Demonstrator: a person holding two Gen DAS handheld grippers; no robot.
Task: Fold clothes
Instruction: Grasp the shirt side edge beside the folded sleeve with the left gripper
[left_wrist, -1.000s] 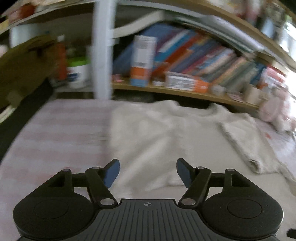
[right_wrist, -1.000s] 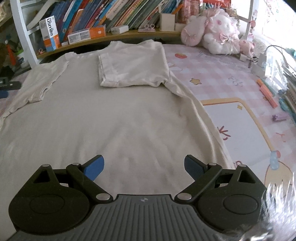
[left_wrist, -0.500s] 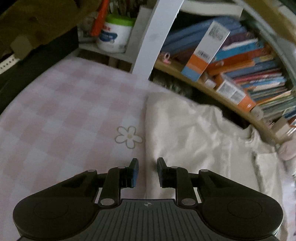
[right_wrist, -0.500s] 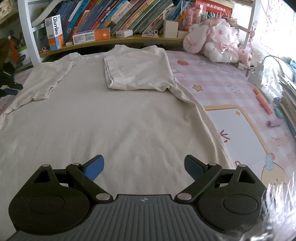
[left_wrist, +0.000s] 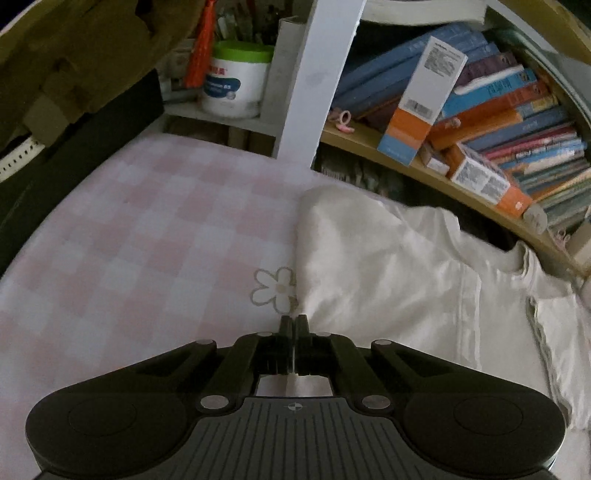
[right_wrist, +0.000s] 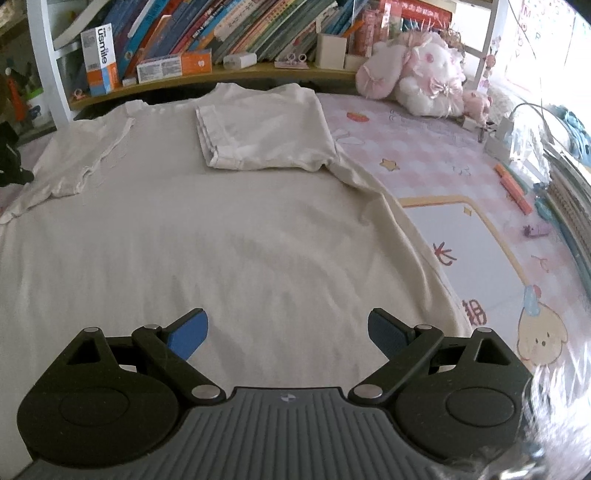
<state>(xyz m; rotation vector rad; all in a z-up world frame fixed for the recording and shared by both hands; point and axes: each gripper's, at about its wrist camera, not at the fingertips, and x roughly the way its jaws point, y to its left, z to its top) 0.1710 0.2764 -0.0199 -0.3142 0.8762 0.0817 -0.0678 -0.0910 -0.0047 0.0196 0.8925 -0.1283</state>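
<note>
Cream cotton T-shirt (right_wrist: 207, 236) lies spread flat over a pink checked sheet (left_wrist: 147, 229), filling the centre of the right wrist view. Its right-hand sleeve (right_wrist: 266, 129) is already folded in over the chest, upper centre of that frame; the other sleeve (right_wrist: 74, 162) lies open at upper left.

Left gripper (left_wrist: 293, 325), low centre of its own view, has its jaws pressed together at the edge of that open sleeve, beside a printed flower (left_wrist: 275, 288). Cloth puckers toward the tips, so it reads as pinching the sleeve hem, though the pads themselves hide the contact.

Right gripper (right_wrist: 288, 332) hovers spread wide above the shirt body, nothing between its blue pads (right_wrist: 188, 332).

Step in hand, as judged: grasping the second sleeve for folding inward. Next move calls for lifting the pinched edge and carrying it across toward the folded sleeve, keeping the fabric flat; the right gripper could steady the body.

Bookshelf (right_wrist: 221, 74) and plush toys (right_wrist: 417, 77) line the far edge.
</note>
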